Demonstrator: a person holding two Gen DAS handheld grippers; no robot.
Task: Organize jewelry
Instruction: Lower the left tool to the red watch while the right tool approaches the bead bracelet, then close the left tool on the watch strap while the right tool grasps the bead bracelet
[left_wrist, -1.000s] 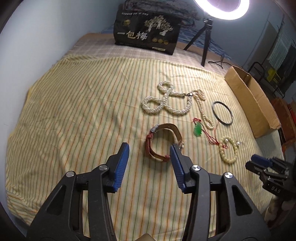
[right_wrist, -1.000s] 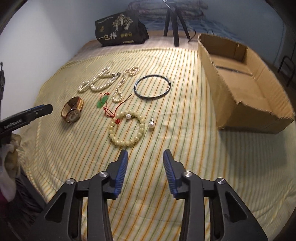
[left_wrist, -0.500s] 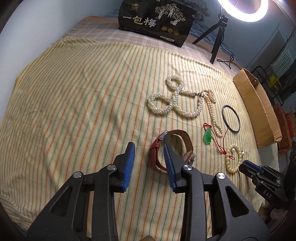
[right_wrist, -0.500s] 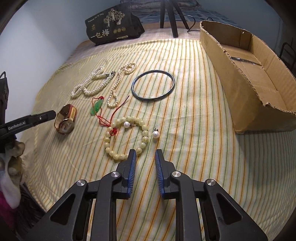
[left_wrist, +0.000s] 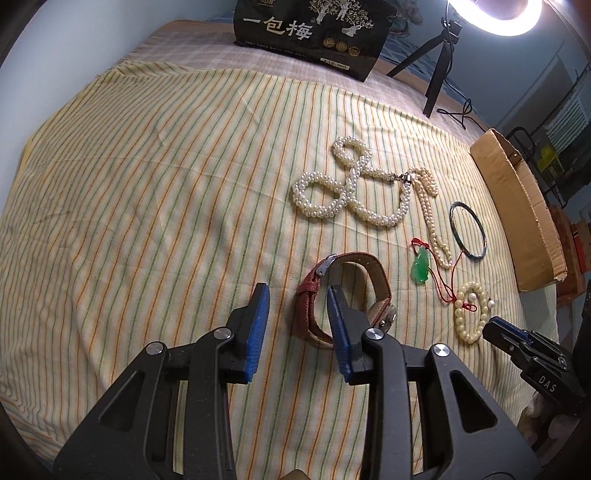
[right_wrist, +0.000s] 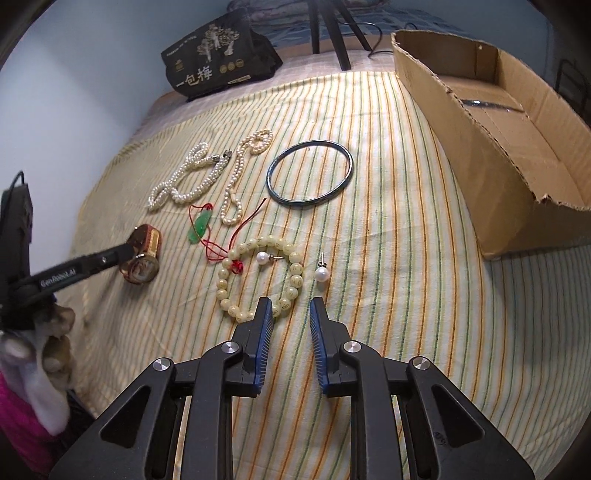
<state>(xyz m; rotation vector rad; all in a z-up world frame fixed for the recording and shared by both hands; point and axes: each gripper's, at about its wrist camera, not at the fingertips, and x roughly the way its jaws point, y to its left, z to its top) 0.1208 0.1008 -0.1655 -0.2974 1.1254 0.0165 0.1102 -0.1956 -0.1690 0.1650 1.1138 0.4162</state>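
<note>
Jewelry lies on a striped yellow cloth. A brown-strapped watch (left_wrist: 343, 291) (right_wrist: 142, 254) stands on its edge. My left gripper (left_wrist: 297, 301) is open, its jaws astride the near side of the strap, the right finger inside the loop. A cream bead bracelet (right_wrist: 258, 277) (left_wrist: 470, 310) lies just ahead of my right gripper (right_wrist: 291, 308), which is open and empty, its left fingertip at the bracelet's near edge. Two pearl earrings (right_wrist: 321, 273) lie by the bracelet. A green pendant on red cord (right_wrist: 199, 227), pearl necklaces (left_wrist: 351, 192) and a dark bangle (right_wrist: 310, 177) lie beyond.
An open cardboard box (right_wrist: 517, 122) stands at the right edge of the cloth. A black printed bag (left_wrist: 310, 33) and a ring-light tripod (left_wrist: 439, 62) stand at the back. A wall runs along the left.
My left gripper has moved forward and narrowed around the watch strap. My right gripper has advanced to the bead bracelet; its jaws narrowed, then widened slightly.
</note>
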